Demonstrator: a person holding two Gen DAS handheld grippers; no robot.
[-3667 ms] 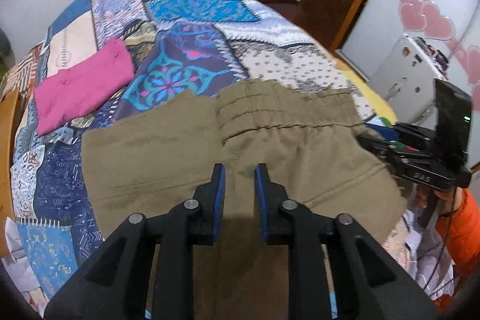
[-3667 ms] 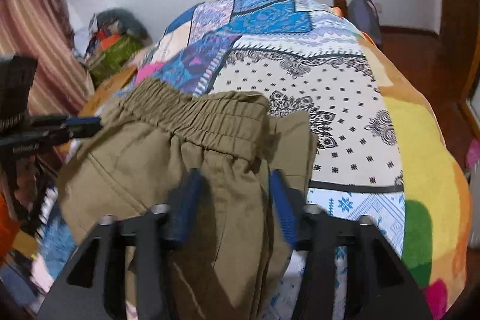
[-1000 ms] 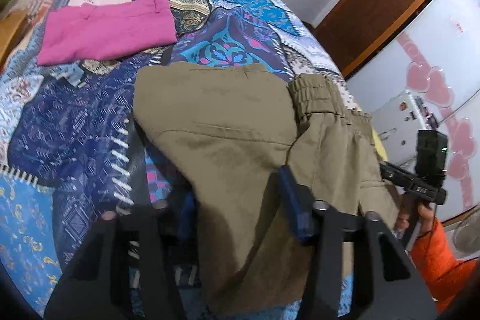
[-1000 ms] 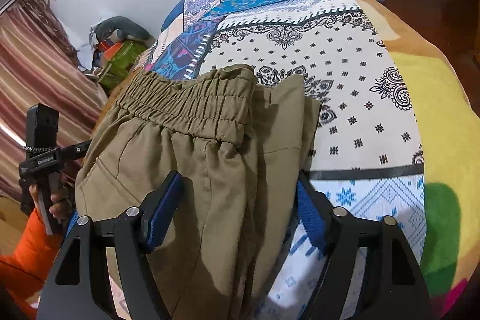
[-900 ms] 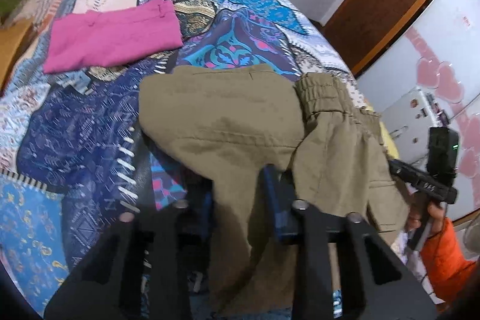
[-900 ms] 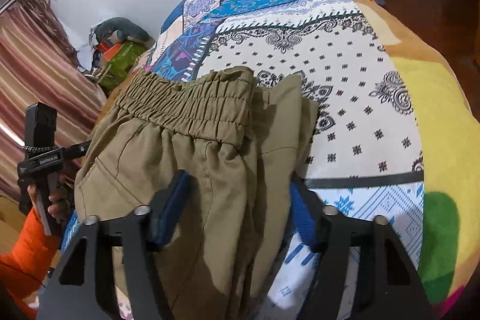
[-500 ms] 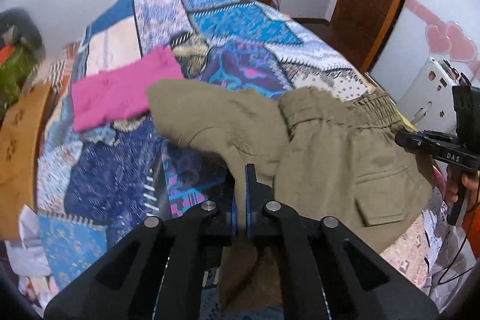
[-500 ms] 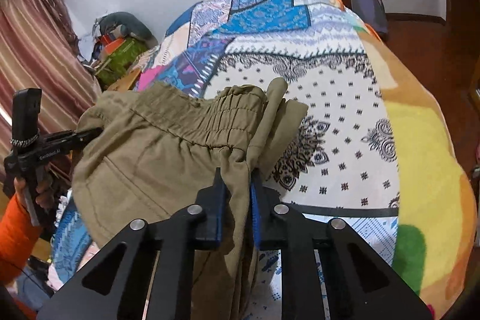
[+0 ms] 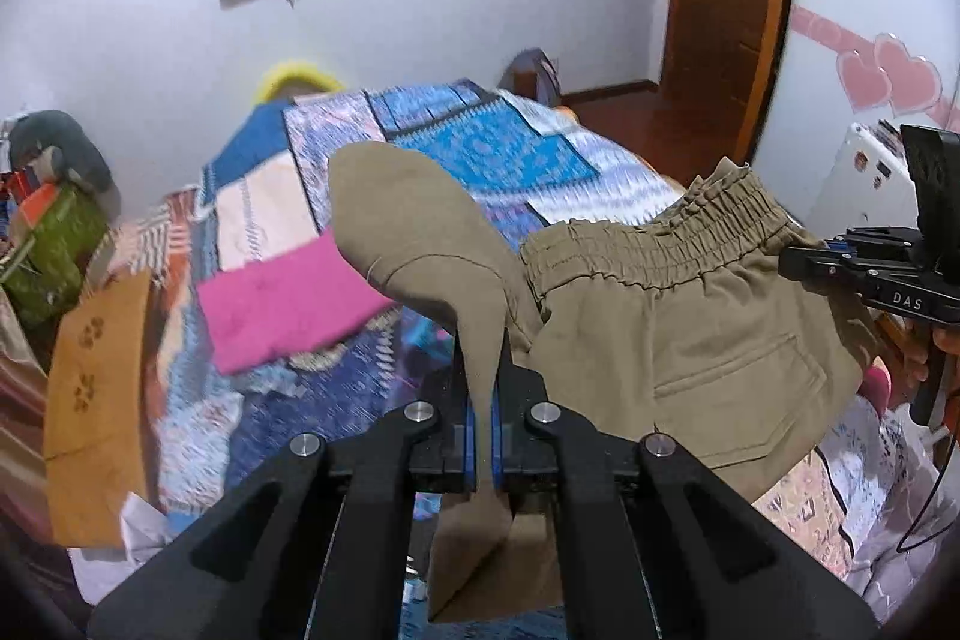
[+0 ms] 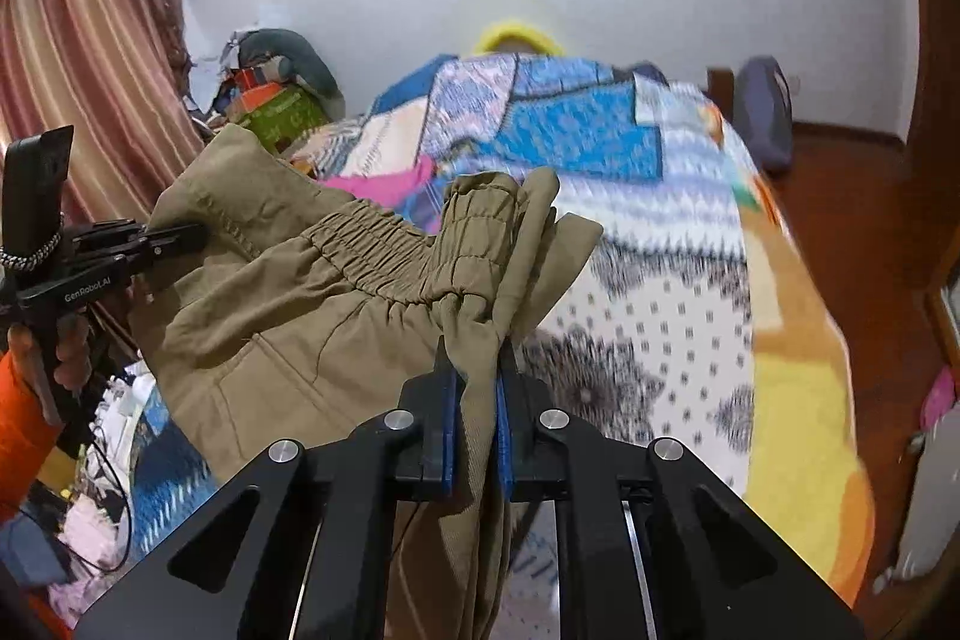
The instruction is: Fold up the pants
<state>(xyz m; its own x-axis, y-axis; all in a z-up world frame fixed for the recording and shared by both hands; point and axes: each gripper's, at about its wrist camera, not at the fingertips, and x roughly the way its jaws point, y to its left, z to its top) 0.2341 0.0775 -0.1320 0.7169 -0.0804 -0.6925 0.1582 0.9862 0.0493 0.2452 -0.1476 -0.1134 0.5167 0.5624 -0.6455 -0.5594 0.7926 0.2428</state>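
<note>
Both claws [image 9: 480,424] clamping pants [image 9: 678,340] crosswise

The room is lit evenly and softly, with weak shadows only. In both views the bed [image 9: 480,148] cover looks smeared by motion blur, while my hand-held grippers stay sharp. The fisheye bends the walls, and the corners go black. No strong glare anywhere.
</note>
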